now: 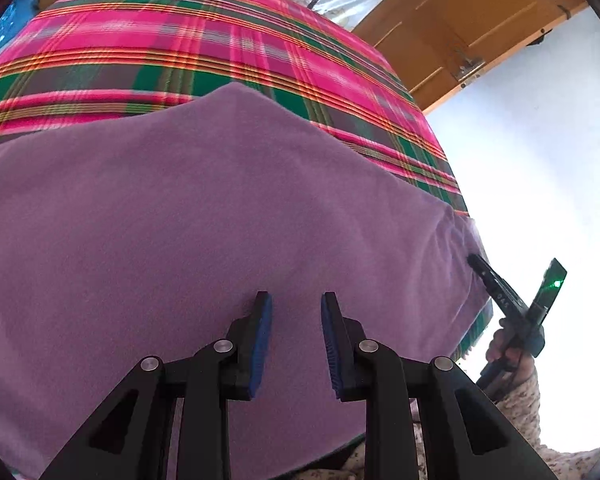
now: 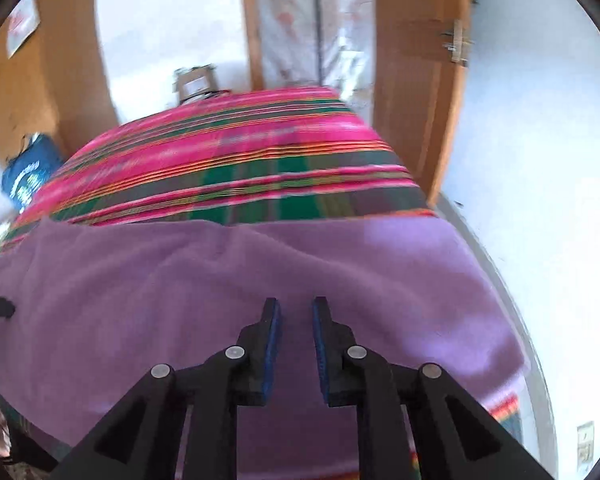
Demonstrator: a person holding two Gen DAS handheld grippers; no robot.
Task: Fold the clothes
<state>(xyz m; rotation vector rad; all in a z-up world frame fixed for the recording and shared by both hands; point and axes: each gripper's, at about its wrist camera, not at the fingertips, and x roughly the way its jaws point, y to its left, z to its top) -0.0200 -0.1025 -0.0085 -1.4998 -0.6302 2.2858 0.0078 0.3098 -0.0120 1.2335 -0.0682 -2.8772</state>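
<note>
Lying spread on the plaid-covered table (image 1: 220,40), the purple fleece garment (image 1: 220,208), reaching to the near and right-hand edges. Hovering just above it, the left gripper (image 1: 296,308), jaws parted, gripping nothing. Hovering likewise over the right part, the right gripper (image 2: 294,312), jaws narrowly parted, nothing between the pads. Risking a pinch of one layer only, or cloth sliding off the right edge where it is overhanging, leaving a crooked fold. Seeming to run long axis left to right across the table; impossible to tell which end is the collar.
</note>
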